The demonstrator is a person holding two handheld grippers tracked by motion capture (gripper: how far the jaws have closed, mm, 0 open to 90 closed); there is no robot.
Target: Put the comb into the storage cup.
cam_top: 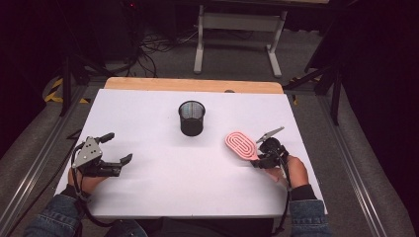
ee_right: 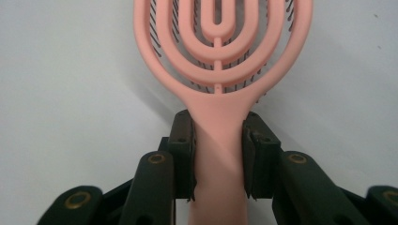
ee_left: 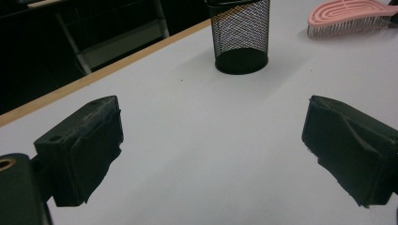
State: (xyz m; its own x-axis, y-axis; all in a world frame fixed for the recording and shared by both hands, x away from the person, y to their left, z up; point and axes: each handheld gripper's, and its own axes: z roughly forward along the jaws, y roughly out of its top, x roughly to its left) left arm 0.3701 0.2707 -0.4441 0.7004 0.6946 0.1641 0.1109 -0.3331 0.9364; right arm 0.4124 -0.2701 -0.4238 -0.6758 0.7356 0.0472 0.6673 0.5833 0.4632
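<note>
Over by the right edge of the white bench point(cam_top: 163, 187), the right gripper point(cam_top: 263, 157) has its fingers point(ee_right: 184, 154) clamped on the handle of the pink hairbrush point(cam_top: 242, 145), one pad pressed against each side. The brush head lies flat on the bench, bristles down, pointing toward the black mesh cup point(cam_top: 191, 118), which stands upright near the middle toward the far edge. Near the left edge the left gripper point(cam_top: 116, 148) rests with its fingers point(ee_left: 80, 150) wide apart, nothing between them.

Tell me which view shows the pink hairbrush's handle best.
The right gripper view: the pink hairbrush has its handle clamped between the right gripper pads. The high view shows it small; the left gripper view catches its head at the top right edge.
</note>
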